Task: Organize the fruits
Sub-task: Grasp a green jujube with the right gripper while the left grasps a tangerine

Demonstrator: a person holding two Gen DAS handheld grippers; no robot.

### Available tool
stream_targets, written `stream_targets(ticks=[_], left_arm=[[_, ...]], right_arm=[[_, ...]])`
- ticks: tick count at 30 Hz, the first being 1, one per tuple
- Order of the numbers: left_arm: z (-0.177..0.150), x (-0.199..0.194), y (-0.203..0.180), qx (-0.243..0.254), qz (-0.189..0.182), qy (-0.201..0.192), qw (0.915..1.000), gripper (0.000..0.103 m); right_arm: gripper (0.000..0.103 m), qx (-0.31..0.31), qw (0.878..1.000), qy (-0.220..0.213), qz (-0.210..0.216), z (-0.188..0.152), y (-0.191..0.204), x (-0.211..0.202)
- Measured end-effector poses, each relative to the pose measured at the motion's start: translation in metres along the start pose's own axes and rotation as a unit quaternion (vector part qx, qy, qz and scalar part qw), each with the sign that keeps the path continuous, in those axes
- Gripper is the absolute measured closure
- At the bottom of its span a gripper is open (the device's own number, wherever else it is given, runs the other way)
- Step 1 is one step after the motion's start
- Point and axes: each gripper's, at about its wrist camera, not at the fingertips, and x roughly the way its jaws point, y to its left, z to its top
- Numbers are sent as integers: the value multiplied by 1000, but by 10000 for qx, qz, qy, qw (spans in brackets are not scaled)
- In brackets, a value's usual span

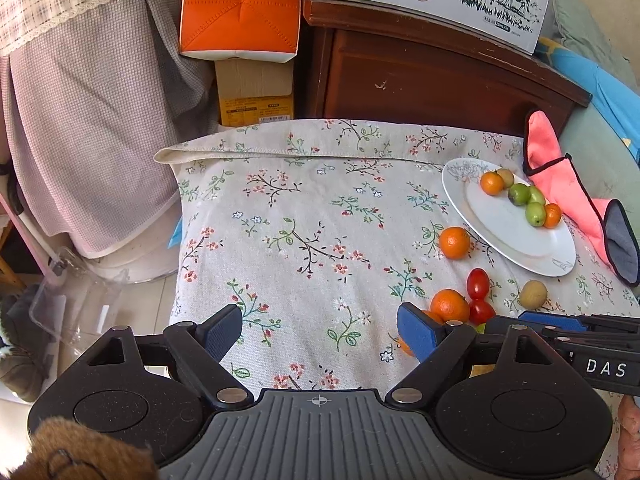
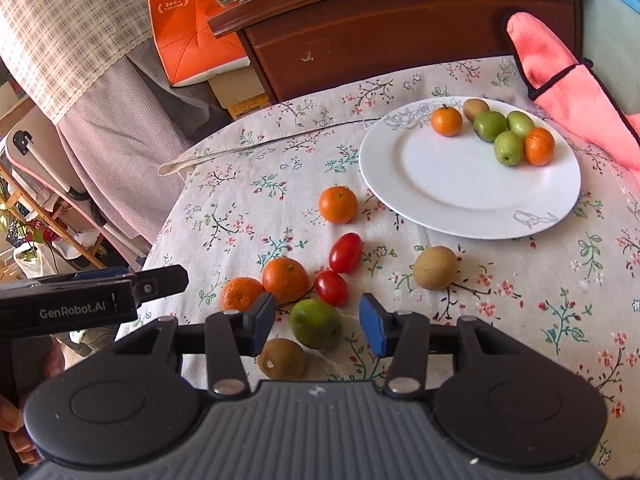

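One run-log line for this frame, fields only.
right tongs: open around green fruit | left tongs: open, empty | plate: six fruits | cloth: more loose

Cloth [image 2: 500,320]: cream, floral print. Plate [image 2: 460,196]: white, grey line motif. Fruit: orange mandarins [image 2: 338,205], red tomatoes [image 2: 345,252], green jujubes [image 2: 490,126], brown kiwis [image 2: 435,267]. Mitt [image 2: 568,96]: pink, black trim.

Glossy plate [image 2: 472,216], matt cloth tablecloth [image 2: 540,300], wood cabinet [image 2: 400,40]
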Motion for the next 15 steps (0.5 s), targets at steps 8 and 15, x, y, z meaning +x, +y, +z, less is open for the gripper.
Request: stream_targets(ticks=[8,15], left_arm=[[-1,0,-3,103,-48,4,9999,17],[-4,2,-7,227,-155,51,9996,18]], right_arm=[[65,17,9997,228,41,-1,0,12],[71,-159,9995,259,-10,-5,4,17]])
